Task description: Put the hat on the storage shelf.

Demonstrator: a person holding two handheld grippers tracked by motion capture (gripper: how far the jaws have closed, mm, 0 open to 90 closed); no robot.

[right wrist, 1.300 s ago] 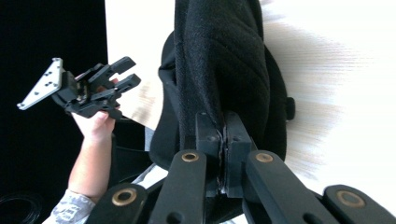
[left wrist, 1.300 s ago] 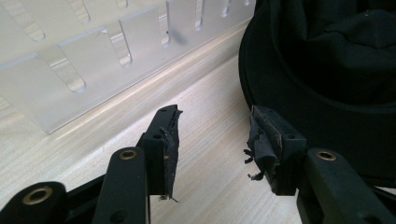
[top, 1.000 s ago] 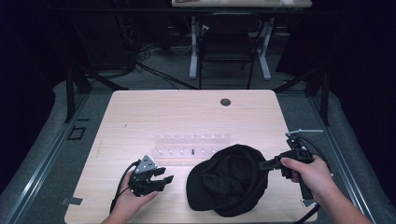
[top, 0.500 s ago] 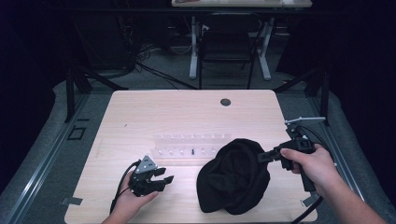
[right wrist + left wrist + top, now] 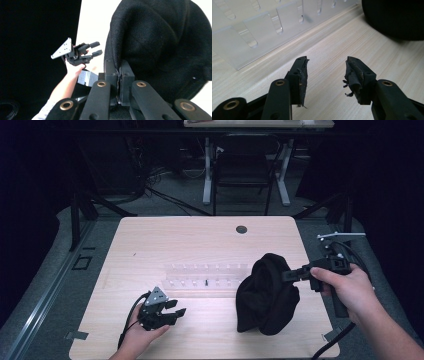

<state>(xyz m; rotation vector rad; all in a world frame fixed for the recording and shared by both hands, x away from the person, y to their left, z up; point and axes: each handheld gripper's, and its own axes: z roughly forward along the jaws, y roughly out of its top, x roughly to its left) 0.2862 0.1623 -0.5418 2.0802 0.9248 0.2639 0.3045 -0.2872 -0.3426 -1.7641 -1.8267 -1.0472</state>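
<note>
A black cloth cap (image 5: 267, 292) hangs bunched over the table's right side, lifted by its edge. My right gripper (image 5: 289, 275) is shut on that edge; in the right gripper view the jaws pinch the cap's rim (image 5: 117, 65) and the cap (image 5: 160, 42) fills the frame above. My left gripper (image 5: 176, 311) rests low at the front left of the table, open with nothing between its fingers. In the left gripper view the left gripper (image 5: 325, 71) points over bare wood toward the cap (image 5: 394, 17).
A clear plastic rack (image 5: 207, 275) with rows of small slots lies flat mid-table, just left of the cap; it shows close in front of the left gripper (image 5: 262, 27). A round cable hole (image 5: 241, 229) sits near the far edge. A chair (image 5: 243, 167) stands beyond the table (image 5: 150, 240).
My right gripper has lifted and pulled the cap rightward, so it went from lying flat to hanging bunched. The left gripper has stayed put.
</note>
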